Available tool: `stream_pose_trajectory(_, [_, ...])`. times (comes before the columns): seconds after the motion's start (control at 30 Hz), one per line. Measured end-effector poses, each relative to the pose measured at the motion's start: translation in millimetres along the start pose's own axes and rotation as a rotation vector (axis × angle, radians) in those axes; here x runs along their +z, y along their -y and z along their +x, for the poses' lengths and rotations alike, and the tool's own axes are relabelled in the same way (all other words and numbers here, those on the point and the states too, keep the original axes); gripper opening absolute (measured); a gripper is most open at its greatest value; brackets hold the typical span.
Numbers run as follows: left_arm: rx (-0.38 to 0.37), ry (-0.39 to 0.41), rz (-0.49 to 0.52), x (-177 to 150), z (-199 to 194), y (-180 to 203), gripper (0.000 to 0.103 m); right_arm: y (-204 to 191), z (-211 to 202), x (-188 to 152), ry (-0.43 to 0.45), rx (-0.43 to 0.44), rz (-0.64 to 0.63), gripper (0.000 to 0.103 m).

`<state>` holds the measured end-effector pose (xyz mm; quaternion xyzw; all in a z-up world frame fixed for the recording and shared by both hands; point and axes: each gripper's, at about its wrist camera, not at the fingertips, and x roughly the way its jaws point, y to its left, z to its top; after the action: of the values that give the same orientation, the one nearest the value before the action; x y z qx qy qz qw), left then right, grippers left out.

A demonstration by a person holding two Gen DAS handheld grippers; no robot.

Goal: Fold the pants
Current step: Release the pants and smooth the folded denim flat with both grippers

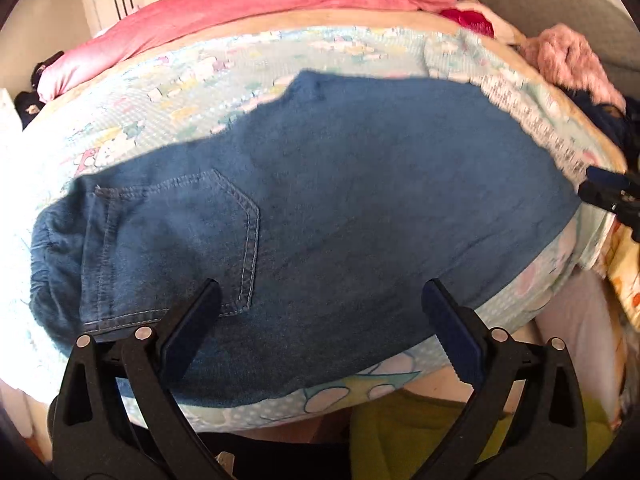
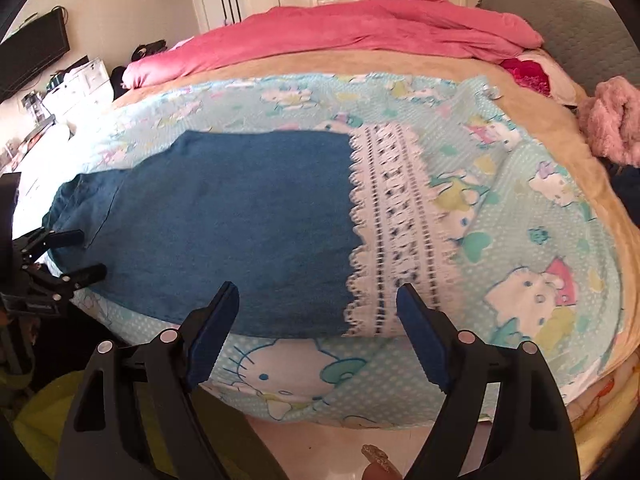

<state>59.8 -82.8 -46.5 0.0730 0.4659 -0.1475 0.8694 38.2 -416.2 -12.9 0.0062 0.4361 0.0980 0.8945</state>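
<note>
So the denim pants (image 1: 320,200) are laid flat on a cartoon-cat printed sheet (image 2: 540,208) spread over the bed. The legs look already stacked one over the other, with a back pocket (image 1: 200,240) and the waistband at the left end and the white lace-trimmed cuffs (image 2: 396,232) at the right end. That would put the job after the lengthwise fold, with the cuff-to-waist fold not yet done, though that's only a judgement from how things lie.

The left gripper (image 1: 320,316) is held above the pocket end with its jaws spread wide, and nothing is caught between them. The right gripper (image 2: 318,320) is held over the near edge by the lace, jaws also wide apart, nothing gripped. Neither set of pads looks pressed on the cloth.

For the next move, the cuff end would probably need to be pinched through both layers near the hem and carried over toward the waistband, while the waist end is kept pinned or at least left undisturbed. The lace looks flimsy, so denim should be grabbed along with it.

Containers: none are seen here, really. Beyond the sheet there's just a pink quilt (image 2: 360,32) and a fluffy pink bundle (image 2: 612,120) on the bed.
</note>
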Motion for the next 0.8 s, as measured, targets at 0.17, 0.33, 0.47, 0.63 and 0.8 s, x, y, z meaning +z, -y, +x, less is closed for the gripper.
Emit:
stream_pose_trajectory(0.17, [-0.027, 0.071, -0.010, 10.9, -25.6, 5.7, 0.094, 12.9, -16.5, 0.1, 0.039, -0.014, 0.037, 0.080])
stream_pose_trajectory(0.33, [-0.029, 0.111, 0.000, 22.0, -40.8, 15.3, 0.094, 23.6, -34.6, -0.4, 0.081, -0.030, 0.061, 0.083])
stream_pose_trajectory(0.47, [-0.040, 0.129, 0.013, 34.5, -47.1, 26.1, 0.094, 32.8, -44.9, -1.0, 0.109, -0.048, 0.075, 0.086])
stream_pose_trajectory(0.63, [-0.047, 0.136, 0.037, 48.8, -51.4, 40.3, 0.094, 42.5, -51.5, -3.9, 0.127, -0.051, 0.102, 0.086])
stream_pose_trajectory(0.8, [-0.050, 0.157, 0.093, 65.8, -53.9, 62.6, 0.094, 47.9, -55.4, -4.3, 0.145, -0.053, 0.104, 0.086])
